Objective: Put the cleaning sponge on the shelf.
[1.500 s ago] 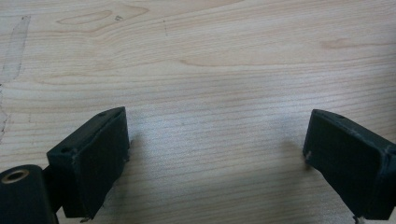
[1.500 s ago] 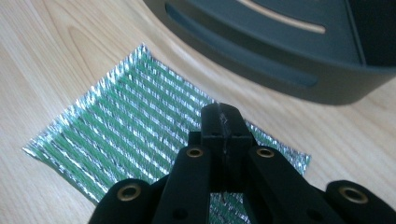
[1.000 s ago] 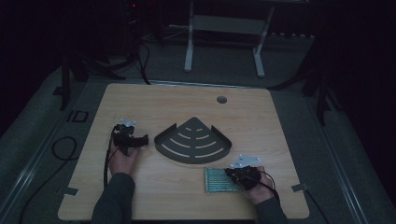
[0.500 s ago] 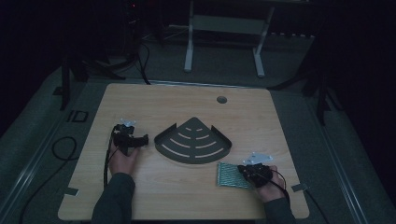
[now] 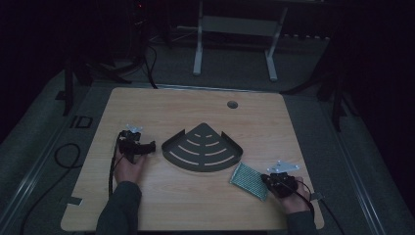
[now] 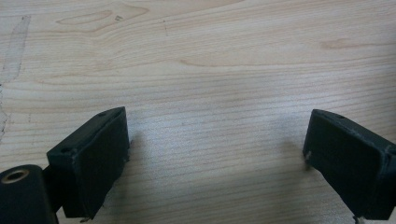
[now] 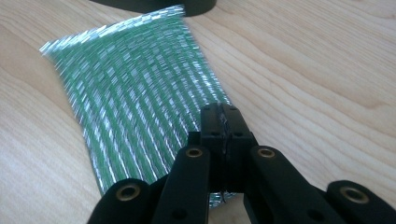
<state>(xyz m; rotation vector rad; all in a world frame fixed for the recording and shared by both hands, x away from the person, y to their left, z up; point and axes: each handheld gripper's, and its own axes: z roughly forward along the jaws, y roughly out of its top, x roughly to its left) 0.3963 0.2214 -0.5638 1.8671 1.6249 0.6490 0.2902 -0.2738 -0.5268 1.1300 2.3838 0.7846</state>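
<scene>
the green-and-silver woven mesh sheet (image 5: 249,180) is pinched at its near edge by the right gripper (image 7: 223,122), whose jaws are clamped flat together on it, and it's lying low over the light wooden tabletop (image 5: 195,110) at the front right, one corner just about reaching the dark metal quarter-round slotted tray (image 5: 202,148). so i'd say the pickup part is done, but the sheet isn't in the tray yet, if that's where it's headed, and it'd need swinging over the curved rim. the tray itself has nothing in it, just its slots. over on the left the left gripper (image 6: 215,154) sits with its jaws spread wide over bare wood, holding nothing, parked just beside the tray's left corner. there's also a small round grommet hole (image 5: 232,104) further back.
</scene>
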